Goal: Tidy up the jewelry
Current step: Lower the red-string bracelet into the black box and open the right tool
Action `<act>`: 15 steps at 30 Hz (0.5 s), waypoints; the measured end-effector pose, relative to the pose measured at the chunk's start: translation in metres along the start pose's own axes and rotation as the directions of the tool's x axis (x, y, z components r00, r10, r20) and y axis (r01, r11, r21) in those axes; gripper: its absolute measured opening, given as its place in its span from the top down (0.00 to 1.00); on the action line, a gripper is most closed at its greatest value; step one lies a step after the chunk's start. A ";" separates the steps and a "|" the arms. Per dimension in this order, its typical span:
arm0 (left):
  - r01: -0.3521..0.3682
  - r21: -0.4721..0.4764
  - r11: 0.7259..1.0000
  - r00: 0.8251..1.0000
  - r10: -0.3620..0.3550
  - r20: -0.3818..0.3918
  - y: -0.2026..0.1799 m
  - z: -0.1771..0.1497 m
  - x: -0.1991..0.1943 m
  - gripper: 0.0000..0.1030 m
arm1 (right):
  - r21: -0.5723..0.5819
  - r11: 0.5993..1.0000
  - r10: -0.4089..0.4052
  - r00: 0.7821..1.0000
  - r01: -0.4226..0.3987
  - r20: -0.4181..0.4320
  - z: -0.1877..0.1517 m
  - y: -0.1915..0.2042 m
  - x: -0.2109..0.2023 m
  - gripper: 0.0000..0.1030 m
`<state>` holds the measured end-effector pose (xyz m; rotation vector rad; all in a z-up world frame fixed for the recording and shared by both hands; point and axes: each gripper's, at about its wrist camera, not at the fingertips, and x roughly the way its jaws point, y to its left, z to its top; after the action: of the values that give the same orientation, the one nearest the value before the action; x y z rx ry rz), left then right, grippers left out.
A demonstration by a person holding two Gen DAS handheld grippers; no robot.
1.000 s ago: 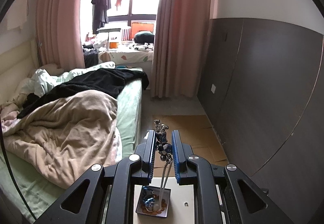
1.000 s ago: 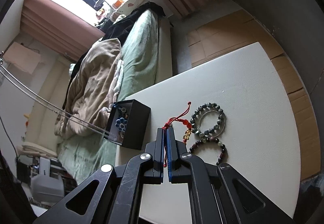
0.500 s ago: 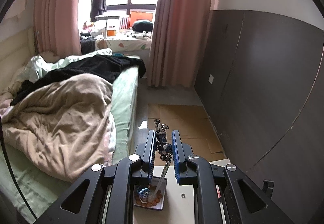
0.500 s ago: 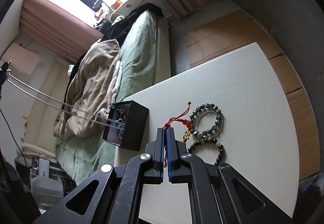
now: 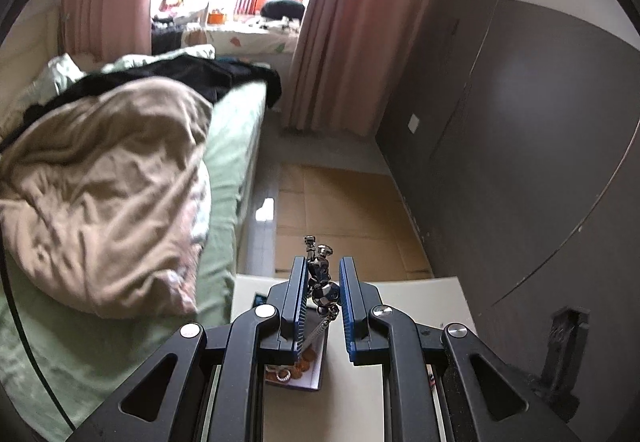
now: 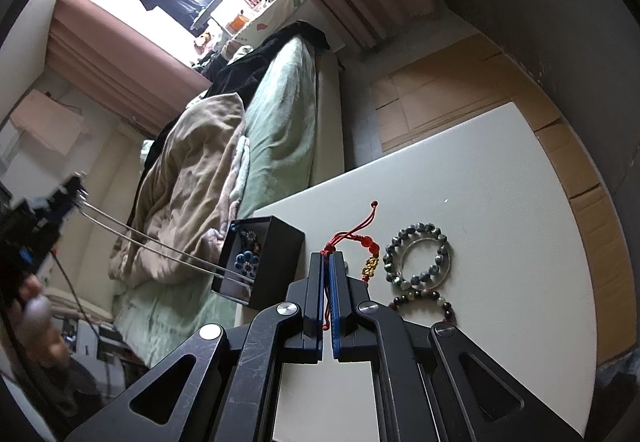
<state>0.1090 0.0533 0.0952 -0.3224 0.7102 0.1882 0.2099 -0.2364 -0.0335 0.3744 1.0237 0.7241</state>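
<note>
My left gripper [image 5: 323, 274] is shut on the beaded end of a silver chain necklace [image 5: 320, 284]. The chain hangs down into the black jewelry box [image 5: 298, 370] below it. In the right wrist view the chain [image 6: 160, 248] runs taut from the upper left into the box [image 6: 272, 262], which holds a blue flower piece [image 6: 246, 261]. My right gripper [image 6: 329, 262] is shut on a red cord bracelet [image 6: 352, 238] with red and gold beads, lying on the white table [image 6: 500, 182]. A grey-green bead bracelet [image 6: 416, 256] and a dark red bead bracelet [image 6: 432, 300] lie right of it.
A bed [image 5: 120, 170] with a beige duvet stands left of the table. Cardboard sheets [image 5: 340, 202] cover the floor beyond the table's far edge. A dark panelled wall [image 5: 520, 122] runs along the right.
My left gripper has come down and forward over the box, so more chain has gone into it. My right gripper has held still on the red cord.
</note>
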 end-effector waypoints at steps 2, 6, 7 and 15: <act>0.012 -0.016 1.000 1.000 -0.012 -0.015 0.005 -0.010 0.010 0.85 | -0.008 1.000 0.002 1.000 -0.002 0.009 0.001 0.003 0.001 0.96; 0.034 -0.046 0.998 0.999 -0.036 -0.040 0.014 -0.029 0.029 0.85 | -0.014 1.000 0.020 0.999 -0.019 0.026 0.003 0.008 0.005 0.96; 0.046 -0.054 0.997 0.998 -0.048 -0.047 0.016 -0.034 0.034 0.84 | -0.016 1.000 0.025 0.999 -0.025 0.030 0.004 0.009 0.006 0.96; 0.106 -0.133 0.985 0.992 -0.114 -0.058 0.042 -0.067 0.074 0.84 | -0.073 0.993 0.097 0.994 -0.094 0.041 0.004 0.037 0.024 0.96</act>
<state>0.1120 0.0730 -0.0113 -0.4930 0.7448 0.1193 0.2078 -0.1926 -0.0246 0.3782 0.9401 0.8329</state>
